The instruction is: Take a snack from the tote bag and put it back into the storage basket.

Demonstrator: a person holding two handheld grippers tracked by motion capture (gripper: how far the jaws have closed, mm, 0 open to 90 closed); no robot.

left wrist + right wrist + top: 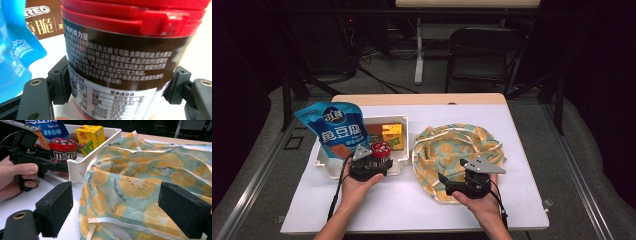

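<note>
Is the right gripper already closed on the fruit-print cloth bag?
No. In the right gripper view, the right gripper stands wide open, its jaws apart on either side of the cloth bag.

A dim lab: cables (377, 75) and folding chair (484, 52) behind table (412, 200).

We are seeing the red-lidded M&M's jar (117, 62) standing upright in the white tray's (398, 119) six-o'clock edge, nutrition label facing us.
</note>
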